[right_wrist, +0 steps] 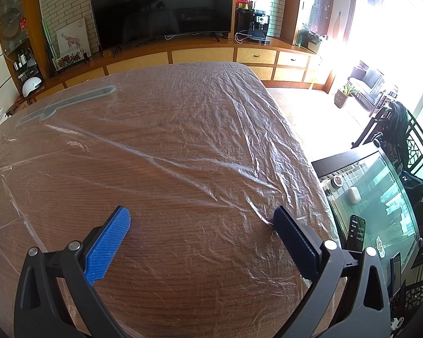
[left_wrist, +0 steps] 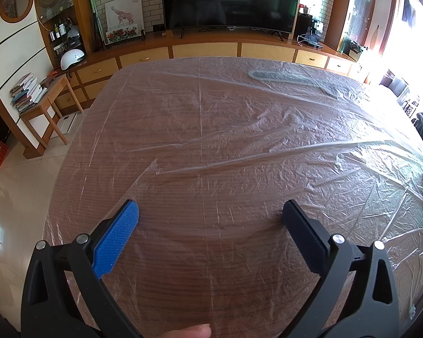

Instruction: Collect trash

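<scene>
Plastic sheet (left_wrist: 239, 129) covers the wooden table (right_wrist: 183, 281); television (left_wrist: 228, 0) behind; both grippers' jaws spread, empty.

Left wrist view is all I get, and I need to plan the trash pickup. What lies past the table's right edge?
Observer: A glass-topped side table stands there, close beside the table.
Operator: Anything on it?
Observer: A phone with its screen lit, and a small white case farther back.
Operator: Is the right gripper holding anything?
Observer: No. The right gripper is open over the plastic sheet, with nothing between its fingers.
Operator: Any trash near it?
Observer: None that I can see on the sheet in the right wrist view.
</scene>
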The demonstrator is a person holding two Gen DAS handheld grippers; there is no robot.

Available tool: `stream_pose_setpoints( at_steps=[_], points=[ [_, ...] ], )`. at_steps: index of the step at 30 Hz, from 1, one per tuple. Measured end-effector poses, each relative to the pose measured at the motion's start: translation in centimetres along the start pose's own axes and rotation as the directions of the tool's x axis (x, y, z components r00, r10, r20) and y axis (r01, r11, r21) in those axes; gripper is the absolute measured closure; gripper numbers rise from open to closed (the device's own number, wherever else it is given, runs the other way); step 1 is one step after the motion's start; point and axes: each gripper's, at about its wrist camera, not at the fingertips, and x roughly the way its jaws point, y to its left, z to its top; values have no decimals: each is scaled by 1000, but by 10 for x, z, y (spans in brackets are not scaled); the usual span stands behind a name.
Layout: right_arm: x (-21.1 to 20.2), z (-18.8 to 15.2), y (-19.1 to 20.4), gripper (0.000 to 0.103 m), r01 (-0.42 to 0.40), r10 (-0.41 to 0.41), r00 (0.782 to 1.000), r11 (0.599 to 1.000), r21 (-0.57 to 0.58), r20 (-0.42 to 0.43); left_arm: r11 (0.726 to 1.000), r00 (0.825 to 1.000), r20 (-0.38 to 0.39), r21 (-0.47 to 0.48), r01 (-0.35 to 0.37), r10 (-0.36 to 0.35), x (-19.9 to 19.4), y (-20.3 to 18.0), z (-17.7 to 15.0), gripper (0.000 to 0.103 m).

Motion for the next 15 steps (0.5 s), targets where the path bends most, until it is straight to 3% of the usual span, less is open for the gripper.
stream_pose_setpoints(
  at_steps=[15],
  points=[
    [0, 0, 0, 4, 0, 0, 1000, 1000, 0, 0, 1000, 1000, 0, 0, -2, 2, 0, 0, -1, 1]
  ],
)
